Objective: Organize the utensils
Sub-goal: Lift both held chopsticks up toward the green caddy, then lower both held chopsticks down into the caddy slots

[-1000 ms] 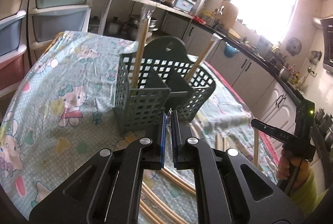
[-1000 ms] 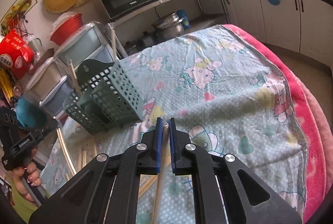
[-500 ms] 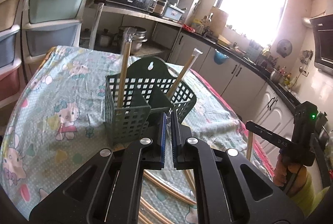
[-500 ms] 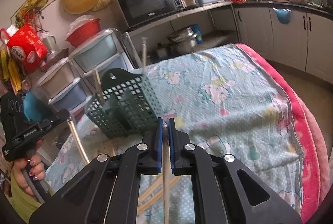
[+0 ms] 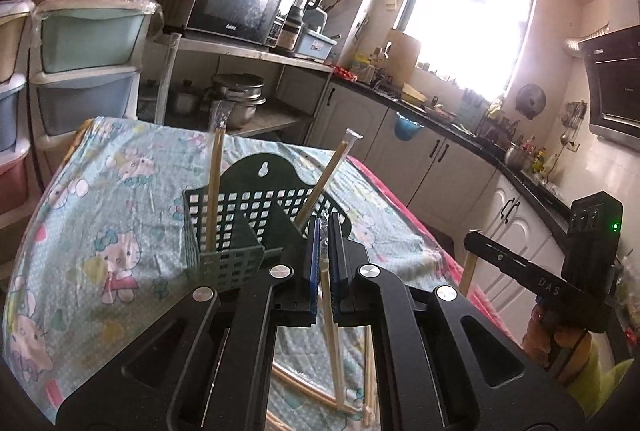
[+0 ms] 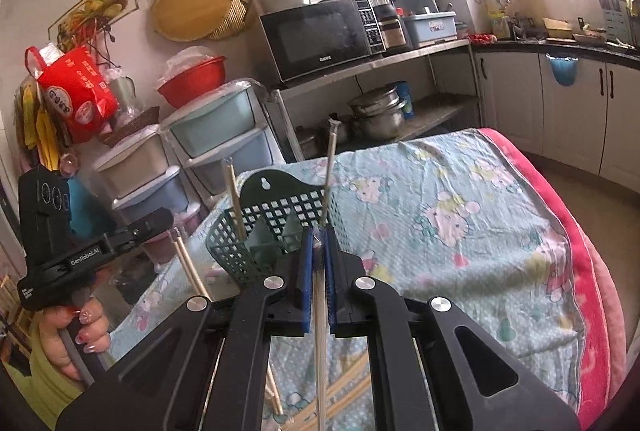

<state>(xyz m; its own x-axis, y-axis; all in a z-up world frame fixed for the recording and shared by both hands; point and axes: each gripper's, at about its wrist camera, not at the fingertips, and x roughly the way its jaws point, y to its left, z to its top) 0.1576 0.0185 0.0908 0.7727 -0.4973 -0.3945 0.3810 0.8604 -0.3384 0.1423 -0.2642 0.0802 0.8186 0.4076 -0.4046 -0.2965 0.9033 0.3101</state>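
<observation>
1. At the left of the right wrist view, a hand [image 6: 86, 327] grips the left tongs [image 6: 170, 227], which are clamped on a wrapped pair of chopsticks [image 6: 190, 269] slanting down toward the bench [image 6: 460, 231].
2. In the left wrist view the same left tongs [image 5: 325, 227] are pinched nearly shut on that wrapped pair, whose lower length hangs below the blue pads [image 5: 312, 263].
3. Just beyond stands the dark green utensil basket [image 5: 240, 227] on the cartoon-print cloth [image 5: 100, 215]. One wrapped pair stands upright in its left compartment [image 5: 212, 187]; another leans right out of the right compartment [image 5: 324, 181].
4. Loose chopstick pairs [image 5: 356, 387] lie on the cloth below the tongs, in front of the basket.
5. At the right of the left wrist view, the right tongs [image 5: 470, 241] hold a wrapped pair [image 5: 467, 273] hanging down; in the right wrist view they [image 6: 319, 231] are closed tight on a pale wrapped pair [image 6: 319, 331].
</observation>
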